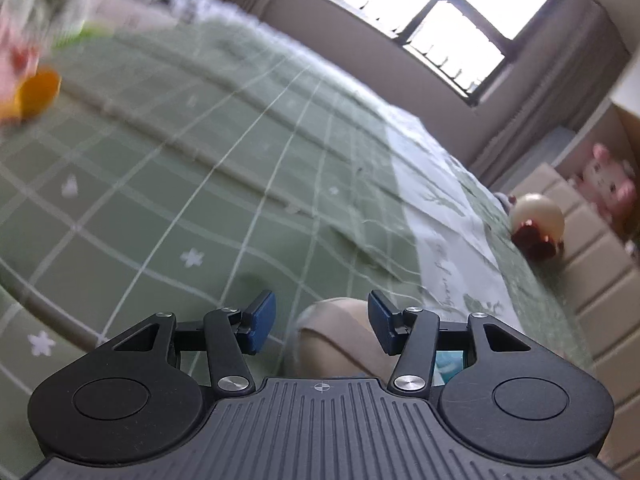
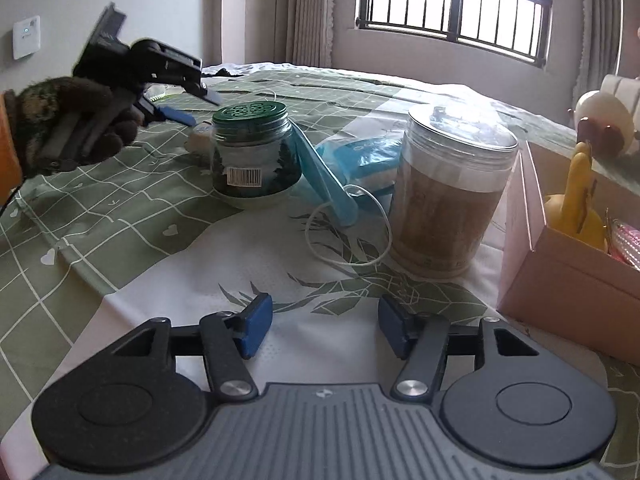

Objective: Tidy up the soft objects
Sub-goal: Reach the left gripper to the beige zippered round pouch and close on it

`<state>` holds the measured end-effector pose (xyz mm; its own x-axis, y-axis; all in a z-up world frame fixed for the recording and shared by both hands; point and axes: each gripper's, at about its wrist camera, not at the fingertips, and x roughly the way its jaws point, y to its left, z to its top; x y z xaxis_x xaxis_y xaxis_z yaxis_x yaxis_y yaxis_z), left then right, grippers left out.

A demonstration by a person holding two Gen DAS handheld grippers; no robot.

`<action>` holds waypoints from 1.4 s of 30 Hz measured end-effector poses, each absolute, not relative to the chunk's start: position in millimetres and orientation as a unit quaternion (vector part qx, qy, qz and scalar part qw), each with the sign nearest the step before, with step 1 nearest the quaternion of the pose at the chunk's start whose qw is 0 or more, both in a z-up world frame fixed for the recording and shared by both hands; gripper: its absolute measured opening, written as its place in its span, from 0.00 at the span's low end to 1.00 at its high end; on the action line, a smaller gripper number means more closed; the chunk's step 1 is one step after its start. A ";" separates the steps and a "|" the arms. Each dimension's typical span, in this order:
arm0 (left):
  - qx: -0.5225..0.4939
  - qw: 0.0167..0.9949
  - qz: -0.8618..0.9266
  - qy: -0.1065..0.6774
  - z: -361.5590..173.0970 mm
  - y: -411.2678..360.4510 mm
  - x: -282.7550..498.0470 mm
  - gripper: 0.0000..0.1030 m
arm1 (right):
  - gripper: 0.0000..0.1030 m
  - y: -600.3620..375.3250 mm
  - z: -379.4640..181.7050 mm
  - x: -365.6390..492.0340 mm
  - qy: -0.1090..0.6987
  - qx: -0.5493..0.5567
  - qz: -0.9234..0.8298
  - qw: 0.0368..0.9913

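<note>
Green checked bedding [image 2: 120,216] with a white printed panel covers the bed under both of your grippers, and a barred window [image 2: 452,4] lights the far wall.

Your right gripper [image 2: 320,328] hangs over the white panel with its 2 blue pads [image 2: 256,330] spread apart and only cloth between them. Beyond those fingers, a blue face mask [image 2: 332,184] lies crumpled on the bedding, its white ear loop curling toward you. It sits between a green-lidded glass jar [image 2: 256,156] on one side and a tall clear canister [image 2: 452,196] on the other, touching or nearly touching both. A pink cardboard box [image 2: 560,276] stands at the edge of the right wrist view, holding a yellow plush toy [image 2: 576,204].

Your left gripper [image 1: 322,322] also has its pads wide apart, gripping nothing. A beige soft object [image 1: 336,340] lies on the bedding just under and between its fingers; the blurred left wrist view does not show whether a pad touches it. Further out, a cream and red round toy [image 1: 538,224] rests at the bed's edge, and a pink plush [image 1: 608,184] sits beyond it. In the right wrist view, your gloved left hand [image 2: 68,128] holds that gripper just beside the green-lidded jar.
</note>
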<state>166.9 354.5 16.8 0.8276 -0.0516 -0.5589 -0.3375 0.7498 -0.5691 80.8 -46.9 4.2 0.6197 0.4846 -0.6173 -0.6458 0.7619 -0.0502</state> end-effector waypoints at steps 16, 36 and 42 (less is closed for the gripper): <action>-0.417 0.853 -0.130 0.284 -11.1 352.8 161.5 0.56 | 0.62 -48.3 3.5 83.7 0.304 -0.126 0.319 0.889; -0.365 0.882 -0.020 0.296 -9.1 323.5 177.9 0.55 | 0.61 23.4 144.8 141.2 0.272 -0.126 0.336 0.893; -0.398 0.871 -0.055 0.282 -20.6 338.1 174.5 0.54 | 0.23 114.5 129.6 277.5 0.458 -0.084 0.266 0.844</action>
